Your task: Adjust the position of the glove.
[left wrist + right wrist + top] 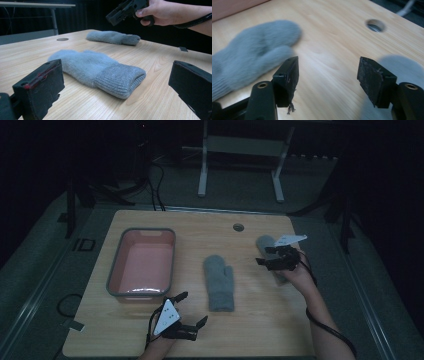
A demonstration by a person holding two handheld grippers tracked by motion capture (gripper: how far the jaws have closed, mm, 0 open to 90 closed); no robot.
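A grey mitten (219, 281) lies flat at the middle of the wooden table (260, 330), cuff toward me. A second grey mitten (265, 244) lies farther right, partly hidden under my right hand. My right gripper (262, 256) hovers just above that second mitten, open, with nothing between its jaws. In the right gripper view the gripper (328, 77) points at bare wood, with the middle mitten (249, 55) to its left and the other mitten (402, 66) to its right. My left gripper (192, 308) rests near the front edge, open and empty, facing the middle mitten's cuff (120, 80).
A pink basin with a grey rim (115, 270) stands at the table's left, just beyond my left gripper. A round cable hole (238, 227) sits near the far edge. Beyond the table are a white frame's legs and cables on the floor.
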